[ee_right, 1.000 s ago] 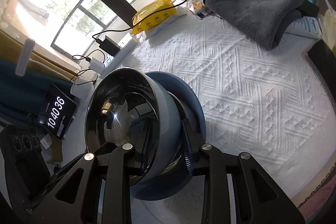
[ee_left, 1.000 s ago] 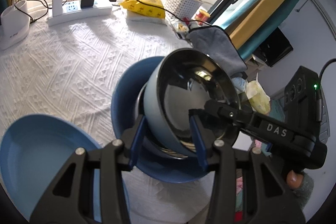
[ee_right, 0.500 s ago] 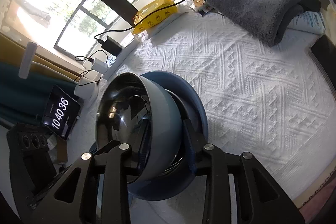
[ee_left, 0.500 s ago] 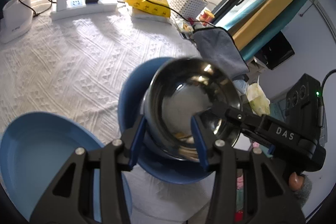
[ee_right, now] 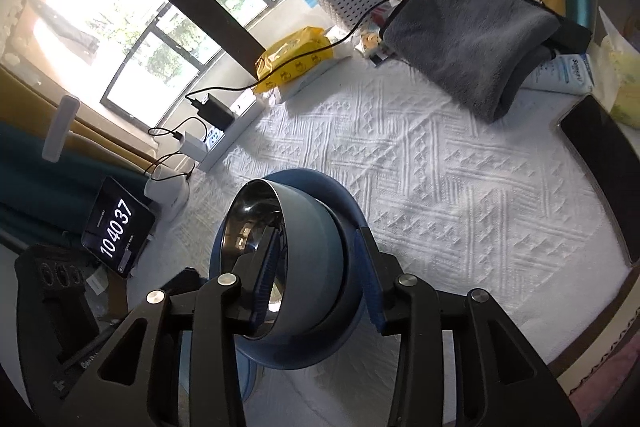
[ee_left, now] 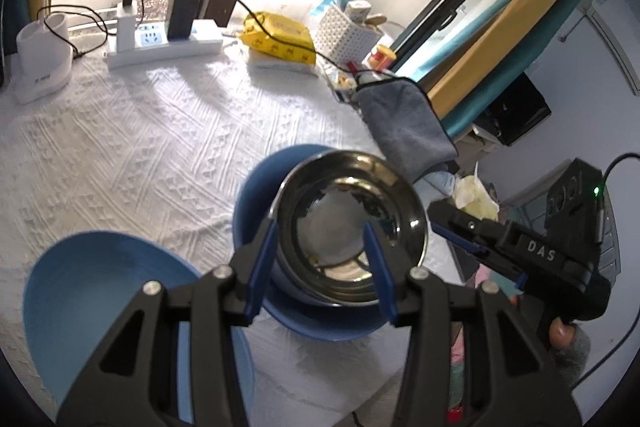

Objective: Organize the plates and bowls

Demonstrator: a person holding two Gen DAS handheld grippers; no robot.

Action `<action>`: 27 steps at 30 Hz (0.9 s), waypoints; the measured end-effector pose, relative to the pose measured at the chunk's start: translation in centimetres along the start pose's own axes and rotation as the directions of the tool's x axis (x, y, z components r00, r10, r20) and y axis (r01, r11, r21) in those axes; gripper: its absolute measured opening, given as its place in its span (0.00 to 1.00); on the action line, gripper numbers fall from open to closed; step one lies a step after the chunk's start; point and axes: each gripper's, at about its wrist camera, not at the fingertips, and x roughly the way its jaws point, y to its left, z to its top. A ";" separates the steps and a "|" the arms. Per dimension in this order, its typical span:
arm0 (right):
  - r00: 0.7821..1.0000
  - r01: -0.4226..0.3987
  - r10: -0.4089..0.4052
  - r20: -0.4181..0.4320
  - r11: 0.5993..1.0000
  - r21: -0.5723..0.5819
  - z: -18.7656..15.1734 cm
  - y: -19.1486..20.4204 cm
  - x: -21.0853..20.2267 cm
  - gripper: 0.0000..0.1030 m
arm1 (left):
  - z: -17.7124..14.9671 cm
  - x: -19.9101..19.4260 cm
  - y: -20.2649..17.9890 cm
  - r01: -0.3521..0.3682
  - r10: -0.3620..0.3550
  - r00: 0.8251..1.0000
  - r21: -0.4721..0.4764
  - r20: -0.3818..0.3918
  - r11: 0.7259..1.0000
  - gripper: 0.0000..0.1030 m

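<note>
A steel bowl (ee_left: 344, 223) with a grey-blue outside (ee_right: 312, 243) rests level inside a blue plate (ee_left: 256, 195) on the white cloth near the table's front edge. My left gripper (ee_left: 320, 247) hovers open over the bowl's near rim, one pad outside it and one over its inside, neither pressing. My right gripper (ee_right: 318, 255) straddles the bowl's other wall. Its jaws are opening and the pads stand off the wall. In the left wrist view its fingers (ee_left: 460, 223) lie just past the bowl's right rim. A second blue plate (ee_left: 120, 291) sits at the lower left.
A grey towel (ee_right: 468, 39) lies at the table's far right. A power strip with chargers (ee_left: 164, 47), a yellow pack (ee_left: 280, 39) and a white basket (ee_left: 344, 35) line the window side. A tablet clock (ee_right: 116, 231) stands off the left edge.
The bowl went from tipped up on edge to lying level in the blue plate. The right finger left the bowl's inside and its jaws widened. Both grippers rose slightly.
</note>
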 end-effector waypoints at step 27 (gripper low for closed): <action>0.999 0.026 -0.025 -0.028 0.999 0.031 -1.6 -4.6 1.6 0.40 | -1.0 3.1 4.9 -0.082 0.079 0.994 -0.028 -0.076 0.996 0.45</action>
